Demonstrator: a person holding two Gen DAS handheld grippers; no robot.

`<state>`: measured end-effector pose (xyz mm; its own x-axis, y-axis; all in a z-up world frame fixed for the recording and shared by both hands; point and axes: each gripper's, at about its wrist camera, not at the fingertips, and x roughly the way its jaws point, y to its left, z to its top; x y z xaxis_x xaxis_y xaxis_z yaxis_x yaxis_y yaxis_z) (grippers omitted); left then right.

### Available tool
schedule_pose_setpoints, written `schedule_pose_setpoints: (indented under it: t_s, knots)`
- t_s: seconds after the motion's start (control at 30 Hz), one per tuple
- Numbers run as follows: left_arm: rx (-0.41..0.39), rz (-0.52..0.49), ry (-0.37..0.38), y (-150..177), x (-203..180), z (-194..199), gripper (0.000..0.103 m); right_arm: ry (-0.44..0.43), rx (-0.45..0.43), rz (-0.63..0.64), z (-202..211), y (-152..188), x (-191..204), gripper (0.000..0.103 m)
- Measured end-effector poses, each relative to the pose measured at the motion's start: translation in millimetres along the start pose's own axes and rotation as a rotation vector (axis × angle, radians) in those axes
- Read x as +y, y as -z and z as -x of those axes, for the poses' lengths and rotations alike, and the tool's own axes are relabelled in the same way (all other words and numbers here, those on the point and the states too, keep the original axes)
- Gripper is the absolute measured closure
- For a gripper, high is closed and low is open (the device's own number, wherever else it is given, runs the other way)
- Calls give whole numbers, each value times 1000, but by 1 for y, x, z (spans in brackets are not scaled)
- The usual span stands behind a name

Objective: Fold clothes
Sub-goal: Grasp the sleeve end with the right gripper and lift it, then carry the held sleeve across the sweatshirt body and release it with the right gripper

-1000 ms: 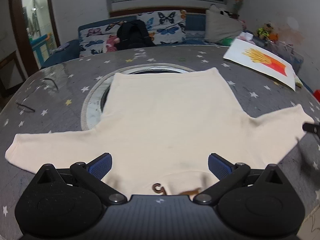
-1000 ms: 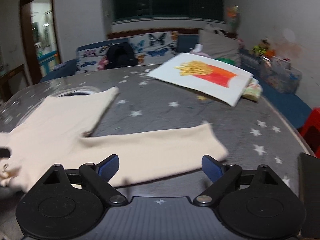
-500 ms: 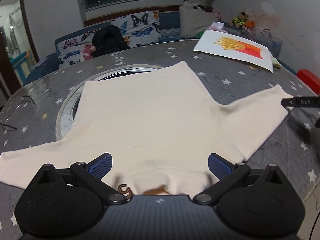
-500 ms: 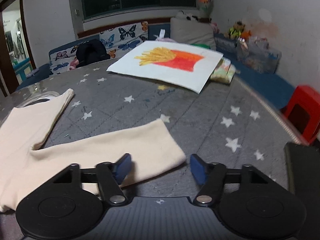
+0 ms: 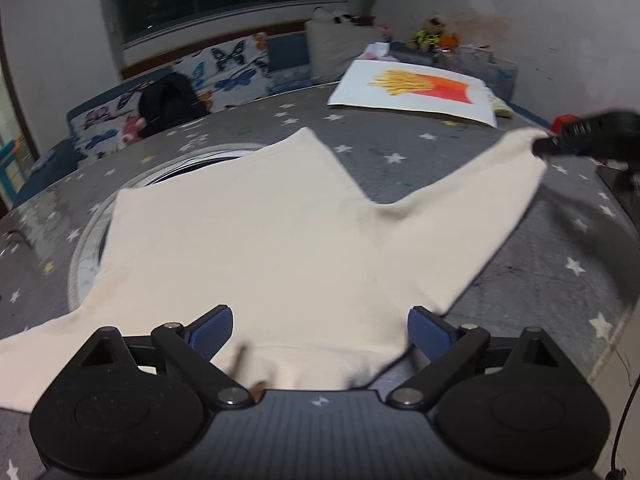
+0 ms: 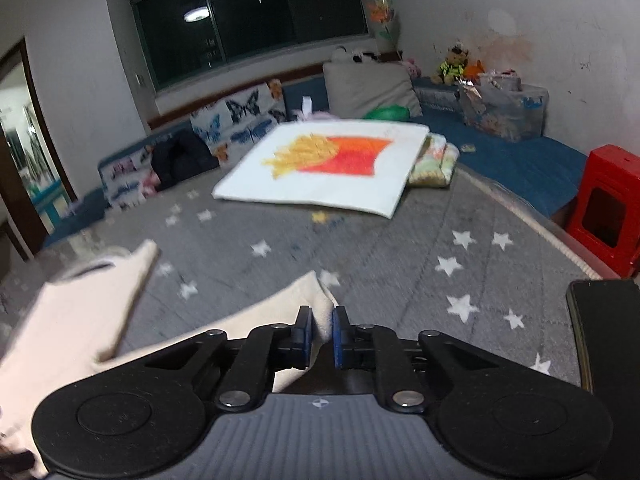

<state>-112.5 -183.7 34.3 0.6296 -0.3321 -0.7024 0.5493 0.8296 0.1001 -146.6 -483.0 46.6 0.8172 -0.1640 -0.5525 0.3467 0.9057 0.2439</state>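
A cream sweater (image 5: 256, 236) lies spread across the middle of the star-patterned grey table (image 5: 440, 152), its sleeve cuff (image 6: 316, 300) pinched by the right gripper (image 6: 319, 334) low in the frame, while the left gripper (image 5: 320, 330) hangs spread wide over the collar.

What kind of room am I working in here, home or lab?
Most likely a home living or play room: a butterfly-print sofa under a dark window, stuffed toys on the blue bench, and a star-patterned table cover holding the cream sweater.
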Motion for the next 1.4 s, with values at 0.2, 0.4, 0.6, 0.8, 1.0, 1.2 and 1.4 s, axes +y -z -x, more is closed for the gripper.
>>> schedule_pose_setpoints:
  t_s: [0.2, 0.4, 0.6, 0.8, 1.0, 1.2, 1.4]
  knots:
    - [-31, -36, 77, 6, -13, 0, 8, -97, -56, -8, 28, -19, 18, 92]
    - [-72, -63, 145, 11, -17, 10, 8, -241, -95, 12, 52, -38, 54, 92]
    - [-106, 11, 132, 16, 15, 29, 7, -372, -97, 102, 67, -50, 110, 92]
    - [-160, 110, 58, 30, 64, 56, 7, -479, -72, 182, 62, -50, 175, 92]
    - [-155, 198, -17, 44, 102, 64, 6, -559, 17, 266, 34, -29, 244, 92]
    - [-132, 266, -56, 54, 125, 63, 6, -597, 136, 312, -2, 7, 290, 92]
    - [-107, 294, -74, 62, 133, 58, 6, -630, 206, 323, -20, 29, 311, 85]
